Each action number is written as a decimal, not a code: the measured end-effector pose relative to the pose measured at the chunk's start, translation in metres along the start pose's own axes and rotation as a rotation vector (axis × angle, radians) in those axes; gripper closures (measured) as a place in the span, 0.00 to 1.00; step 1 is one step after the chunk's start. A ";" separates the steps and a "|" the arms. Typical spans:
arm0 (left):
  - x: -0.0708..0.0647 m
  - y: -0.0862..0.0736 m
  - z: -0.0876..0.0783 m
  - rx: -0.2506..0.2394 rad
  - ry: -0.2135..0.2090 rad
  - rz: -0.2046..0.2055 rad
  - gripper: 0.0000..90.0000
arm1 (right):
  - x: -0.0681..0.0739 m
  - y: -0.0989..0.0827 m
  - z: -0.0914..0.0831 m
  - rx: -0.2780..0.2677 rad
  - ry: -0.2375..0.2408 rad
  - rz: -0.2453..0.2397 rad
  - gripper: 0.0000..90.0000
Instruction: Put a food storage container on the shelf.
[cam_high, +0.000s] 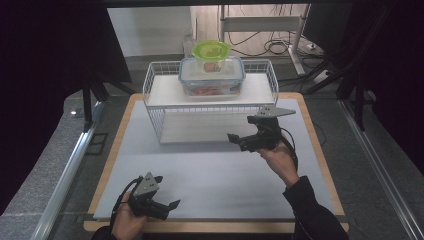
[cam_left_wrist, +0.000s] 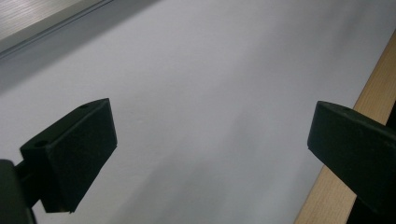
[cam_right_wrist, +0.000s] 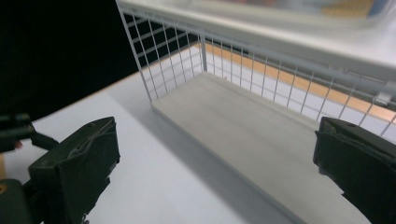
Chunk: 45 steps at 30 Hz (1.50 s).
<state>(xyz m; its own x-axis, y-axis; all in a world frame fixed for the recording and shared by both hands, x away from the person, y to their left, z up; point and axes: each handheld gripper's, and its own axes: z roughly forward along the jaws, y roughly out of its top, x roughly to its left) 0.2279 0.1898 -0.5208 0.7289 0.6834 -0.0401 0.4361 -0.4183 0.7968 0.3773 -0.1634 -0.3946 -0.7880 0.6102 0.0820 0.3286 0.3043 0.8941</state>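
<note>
Right gripper (cam_high: 243, 131) sits right of centre in the high view, just in front of the wire rack (cam_high: 159, 125), jaws spread wide, nothing between them. Left gripper (cam_high: 167, 192) is at lower left, low over the bench (cam_high: 210, 170), jaws also spread and empty; in the left gripper view they look across bare grey mat to the wooden edge.

Things in play: clear box with blue-rimmed lid (cam_high: 212, 77) on the rack's top shelf, upper centre of frame, and a green-lidded tub (cam_high: 212, 55) sitting on top of it. Lower shelf (cam_right_wrist: 243, 135) is bare, fills the middle of the right gripper view, with the rack's front corner post (cam_right_wrist: 135, 51) at upper left.

My read: right hand is lining up on the rack, either for the stacked containers or the lower shelf. Can't tell which yet.

Notes for doing it well:
- Jaws are pointed at the lower shelf level now. If going for the box, lift and re-aim above the top rim first, don't rake the wire.
- Box looks wide; grip the short side or the lid rim, square on.
- The tub rides loose on the box. Take it off first, or move the box slow and level.
- Keep the cable off the rack corner.
- Left hand could brace the rack if it slides.
</note>
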 end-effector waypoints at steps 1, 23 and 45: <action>0.000 0.000 0.000 0.001 -0.001 0.001 0.02 | 0.000 -0.002 0.000 0.010 -0.003 -0.008 0.00; -0.002 0.001 0.000 0.003 -0.002 0.015 0.02 | 0.013 -0.049 -0.024 0.054 -0.010 -0.009 0.00; -0.002 0.001 -0.001 -0.008 0.008 0.017 0.02 | 0.013 -0.103 -0.055 0.121 -0.098 -0.025 0.00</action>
<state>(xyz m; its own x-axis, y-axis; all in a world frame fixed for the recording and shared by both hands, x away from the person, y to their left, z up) 0.2262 0.1891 -0.5193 0.7319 0.6811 -0.0220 0.4196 -0.4250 0.8021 0.3045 -0.2273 -0.4610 -0.7439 0.6681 0.0114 0.3744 0.4027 0.8352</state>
